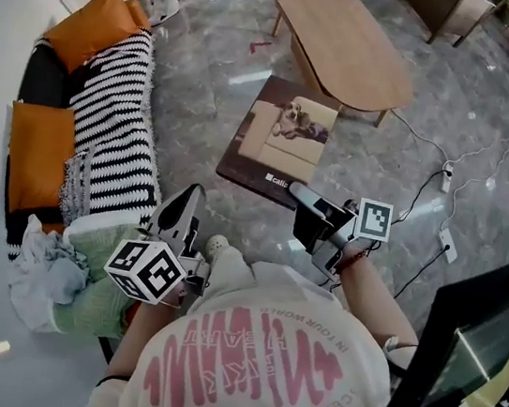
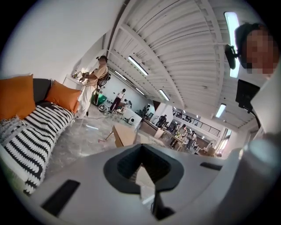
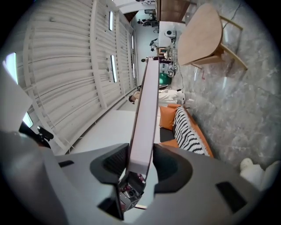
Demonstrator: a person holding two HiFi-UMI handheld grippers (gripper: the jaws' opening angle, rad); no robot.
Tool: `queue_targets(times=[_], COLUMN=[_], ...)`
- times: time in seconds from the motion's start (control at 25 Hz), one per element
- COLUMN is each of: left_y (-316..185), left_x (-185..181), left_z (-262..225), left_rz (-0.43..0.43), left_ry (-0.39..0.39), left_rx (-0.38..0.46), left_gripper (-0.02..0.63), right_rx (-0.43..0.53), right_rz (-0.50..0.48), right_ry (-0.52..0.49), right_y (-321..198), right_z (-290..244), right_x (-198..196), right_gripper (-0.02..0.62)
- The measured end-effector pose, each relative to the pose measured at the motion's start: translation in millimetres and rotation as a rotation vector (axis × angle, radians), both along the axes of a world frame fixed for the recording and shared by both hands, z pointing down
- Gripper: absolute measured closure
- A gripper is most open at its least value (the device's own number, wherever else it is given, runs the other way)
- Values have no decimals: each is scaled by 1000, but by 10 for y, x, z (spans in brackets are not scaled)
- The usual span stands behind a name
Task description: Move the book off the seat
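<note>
The book (image 1: 283, 140), with a dog on a sofa pictured on its cover, hangs flat above the marble floor just in front of the coffee table (image 1: 344, 45). My right gripper (image 1: 299, 196) is shut on its near edge. In the right gripper view the book (image 3: 147, 101) runs edge-on between the pads of the right gripper (image 3: 140, 163). My left gripper (image 1: 183, 204) is held low by the sofa seat (image 1: 114, 129) with its jaws together and nothing in them. In the left gripper view the left gripper (image 2: 141, 148) points across the floor toward the table (image 2: 125, 134).
The sofa carries a black-and-white striped throw, orange cushions (image 1: 97, 23) and crumpled cloths (image 1: 50, 272). Cables and a power strip (image 1: 446, 179) lie on the floor at the right. A dark monitor (image 1: 480, 345) stands at the lower right. A person (image 2: 94, 83) stands far off.
</note>
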State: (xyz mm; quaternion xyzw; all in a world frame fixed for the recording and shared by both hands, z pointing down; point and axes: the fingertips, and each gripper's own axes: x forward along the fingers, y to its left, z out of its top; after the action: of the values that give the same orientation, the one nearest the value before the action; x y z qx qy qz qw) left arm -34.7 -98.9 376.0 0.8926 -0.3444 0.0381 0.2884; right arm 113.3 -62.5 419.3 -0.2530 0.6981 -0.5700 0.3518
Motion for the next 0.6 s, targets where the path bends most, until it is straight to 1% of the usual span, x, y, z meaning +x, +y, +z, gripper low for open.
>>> queue_targets(times=[0.16,0.28,0.4,0.6], left_y=[-155,-311,-571,-1084], left_x=[229,446,596,687], left_z=[118,146,123,27], left_rz=[114,188,265,341], left_ry=[-32,-26,-31,-32], left_rx=[1,-10,-5,10], left_gripper=[597,597,597,598], right_rx=[-29,-52,-55,-61], right_rz=[104,167,235,332], right_ry=[15,25,23,6], right_y=[13,-74,-244,-571], right_z=[115,166,179,161], right_x=[202,367,472,517], right_gripper=[416,416,416,416])
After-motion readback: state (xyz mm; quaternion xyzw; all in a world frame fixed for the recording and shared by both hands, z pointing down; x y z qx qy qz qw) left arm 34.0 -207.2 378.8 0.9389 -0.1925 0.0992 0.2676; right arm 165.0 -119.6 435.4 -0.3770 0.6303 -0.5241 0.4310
